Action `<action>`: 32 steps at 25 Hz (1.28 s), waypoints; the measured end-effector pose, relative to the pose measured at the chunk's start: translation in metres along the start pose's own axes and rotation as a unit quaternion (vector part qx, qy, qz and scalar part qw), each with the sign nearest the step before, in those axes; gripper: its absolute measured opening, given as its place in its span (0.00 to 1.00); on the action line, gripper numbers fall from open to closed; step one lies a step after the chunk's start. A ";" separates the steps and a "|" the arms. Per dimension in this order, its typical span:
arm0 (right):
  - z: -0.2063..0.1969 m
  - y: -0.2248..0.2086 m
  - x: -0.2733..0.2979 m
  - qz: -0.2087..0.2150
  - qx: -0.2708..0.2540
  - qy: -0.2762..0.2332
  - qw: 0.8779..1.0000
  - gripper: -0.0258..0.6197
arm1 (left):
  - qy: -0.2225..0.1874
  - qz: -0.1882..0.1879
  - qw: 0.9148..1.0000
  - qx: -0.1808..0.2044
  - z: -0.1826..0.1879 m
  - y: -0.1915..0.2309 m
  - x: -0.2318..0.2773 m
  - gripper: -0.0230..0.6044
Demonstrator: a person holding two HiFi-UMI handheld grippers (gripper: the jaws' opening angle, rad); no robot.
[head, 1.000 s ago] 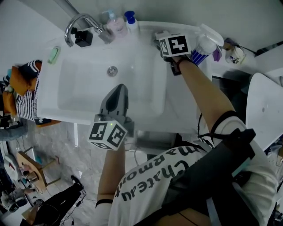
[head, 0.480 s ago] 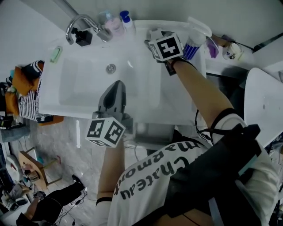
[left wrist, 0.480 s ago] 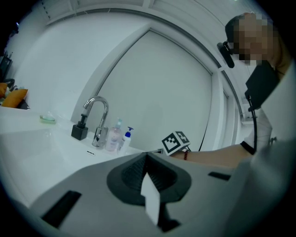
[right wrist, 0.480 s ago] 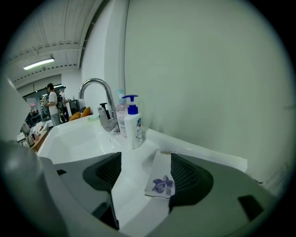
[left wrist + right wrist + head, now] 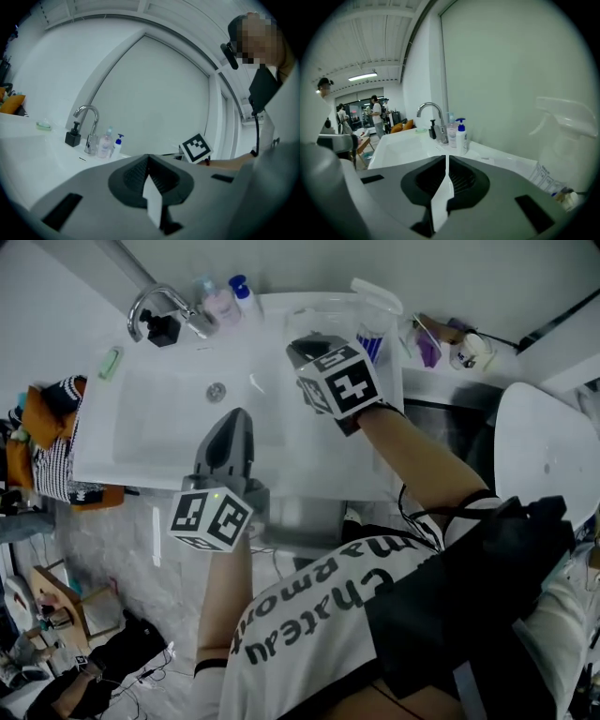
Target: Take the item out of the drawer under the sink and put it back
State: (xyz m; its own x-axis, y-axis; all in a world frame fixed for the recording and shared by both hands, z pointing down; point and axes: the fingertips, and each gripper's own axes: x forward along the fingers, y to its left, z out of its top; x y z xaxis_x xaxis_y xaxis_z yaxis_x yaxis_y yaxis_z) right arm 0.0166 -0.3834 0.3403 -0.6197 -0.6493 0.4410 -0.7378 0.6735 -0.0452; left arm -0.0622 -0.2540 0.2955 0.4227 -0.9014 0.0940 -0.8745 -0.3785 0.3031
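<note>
Hovering empty-jawed over the sink (image 5: 169,442).
Holds the left gripper (image 5: 149,157) clenched shut above the sink's front edge; is closing the jaws of the right gripper (image 5: 445,159) on nothing, near the spray bottle (image 5: 380,301) at its back-right corner.

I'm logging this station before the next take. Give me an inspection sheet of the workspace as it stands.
Surface: white sink counter, bare at the front.
Job's things: drawer under the sink looks pulled out, contents hidden; spray bottle upright at the back right.
Clutter: faucet, black dispenser, pink bottle, blue-capped pump bottle, green soap dish.
Grippers: left gripper shut, empty; right gripper closing, nothing between its jaws.
Cables: thin black cable by the right forearm.
Surroundings: checked cloth at left; people in the background.
</note>
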 end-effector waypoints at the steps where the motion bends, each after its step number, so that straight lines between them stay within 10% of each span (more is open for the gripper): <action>1: -0.001 0.008 -0.009 0.019 0.002 -0.006 1.000 0.08 | -0.003 0.002 1.000 -0.006 0.000 -0.005 -0.001 0.05; 14: -0.008 0.087 -0.128 0.219 0.091 -0.081 0.968 0.06 | -0.008 0.021 1.000 0.008 0.007 -0.065 -0.063 0.05; 32: -0.053 0.164 -0.223 0.100 0.101 -0.085 0.986 0.06 | -0.007 -0.043 0.999 -0.025 -0.004 -0.062 -0.197 0.05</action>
State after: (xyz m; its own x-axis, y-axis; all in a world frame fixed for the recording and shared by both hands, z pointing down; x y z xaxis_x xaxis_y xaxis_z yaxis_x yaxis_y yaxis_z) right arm 0.0480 -0.1098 0.2826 -0.7809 -0.5724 0.2499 -0.6246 0.7209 -0.3003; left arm -0.0905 -0.0525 0.2618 0.4915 -0.8693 0.0524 -0.8226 -0.4437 0.3557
